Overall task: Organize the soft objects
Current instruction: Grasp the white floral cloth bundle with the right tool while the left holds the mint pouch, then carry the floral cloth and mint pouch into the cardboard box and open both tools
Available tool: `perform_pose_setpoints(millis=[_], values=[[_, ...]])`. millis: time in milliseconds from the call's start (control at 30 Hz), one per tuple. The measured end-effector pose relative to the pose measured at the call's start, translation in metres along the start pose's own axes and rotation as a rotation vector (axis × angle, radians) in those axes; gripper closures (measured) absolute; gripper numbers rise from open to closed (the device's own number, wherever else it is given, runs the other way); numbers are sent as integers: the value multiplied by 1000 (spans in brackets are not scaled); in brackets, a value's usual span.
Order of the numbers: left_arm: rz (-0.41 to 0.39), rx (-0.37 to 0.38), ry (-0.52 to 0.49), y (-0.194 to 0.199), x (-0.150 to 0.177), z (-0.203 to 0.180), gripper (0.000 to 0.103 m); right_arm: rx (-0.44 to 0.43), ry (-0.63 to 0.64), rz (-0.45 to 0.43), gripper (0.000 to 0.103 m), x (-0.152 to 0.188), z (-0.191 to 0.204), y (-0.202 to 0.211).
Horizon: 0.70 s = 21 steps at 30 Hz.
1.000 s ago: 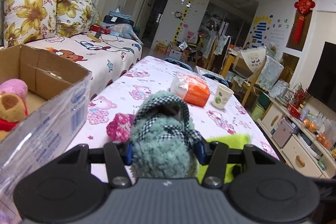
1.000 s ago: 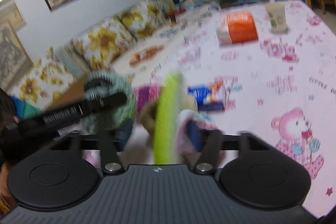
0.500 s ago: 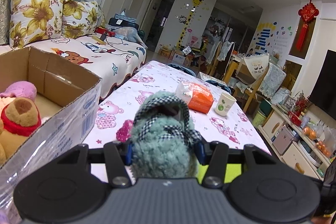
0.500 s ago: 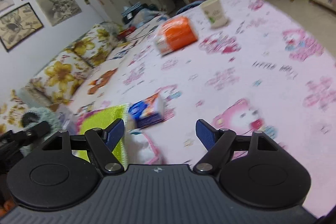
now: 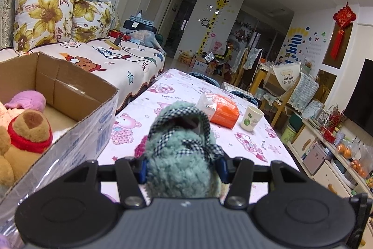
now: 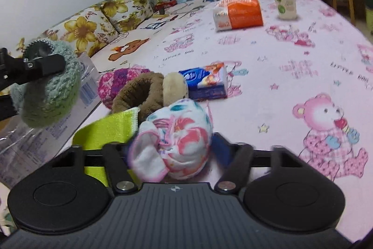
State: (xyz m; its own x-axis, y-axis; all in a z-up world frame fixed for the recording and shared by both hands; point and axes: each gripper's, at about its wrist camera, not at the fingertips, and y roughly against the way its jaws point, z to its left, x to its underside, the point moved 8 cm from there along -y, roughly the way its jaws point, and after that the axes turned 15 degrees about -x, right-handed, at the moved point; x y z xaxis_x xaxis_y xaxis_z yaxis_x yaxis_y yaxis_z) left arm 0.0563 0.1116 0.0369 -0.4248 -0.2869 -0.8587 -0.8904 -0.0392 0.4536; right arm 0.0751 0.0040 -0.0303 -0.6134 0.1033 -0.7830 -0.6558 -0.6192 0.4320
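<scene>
Clamped between the blue pads of the left gripper (image 5: 183, 169), a fuzzy green slipper (image 5: 179, 155) with a black-and-white checked trim is held above the pink bear-print tablecloth (image 5: 186, 95), just beside the open cardboard box (image 5: 77, 95) on the left. Only the left wrist view shows the inside of that box, where a brown plush bear (image 5: 28, 130) with a red scarf and a purple soft toy (image 5: 28, 100) are seen lying. The same slipper is seen from the side in the right wrist view, gripped by a black finger in the air over the box's plastic-wrapped edge. Only the right wrist view shows the pile at the near table edge: a rolled white cloth with pink and teal flowers (image 6: 177, 144) is framed by the jaws of the right gripper (image 6: 172, 153), which are closing around it; whether the pads already press on it cannot be told, since the left pad is hidden behind the cloth. A lime-green towel (image 6: 105, 132) lies just to its left, a brown plush slipper (image 6: 144, 92) and a pink-and-purple knitted item (image 6: 116, 81) lie behind it, and a blue tissue packet (image 6: 205, 83) rests beside those. An orange tissue pack (image 6: 240, 12) and a paper cup (image 6: 284, 4) are shown farther along the table in both views.
</scene>
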Motion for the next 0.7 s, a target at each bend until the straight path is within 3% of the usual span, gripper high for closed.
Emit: perform_pose_setpoints(millis=[200, 433, 700], values=[[-6, 2, 14, 4, -3, 3, 50, 57, 16, -31, 34, -9, -3, 6], [-22, 15, 29, 10, -7, 8, 50, 109, -29, -128, 35, -26, -13, 39], [-54, 13, 53, 18, -18, 16, 50, 74, -62, -241, 35, -52, 3, 69]])
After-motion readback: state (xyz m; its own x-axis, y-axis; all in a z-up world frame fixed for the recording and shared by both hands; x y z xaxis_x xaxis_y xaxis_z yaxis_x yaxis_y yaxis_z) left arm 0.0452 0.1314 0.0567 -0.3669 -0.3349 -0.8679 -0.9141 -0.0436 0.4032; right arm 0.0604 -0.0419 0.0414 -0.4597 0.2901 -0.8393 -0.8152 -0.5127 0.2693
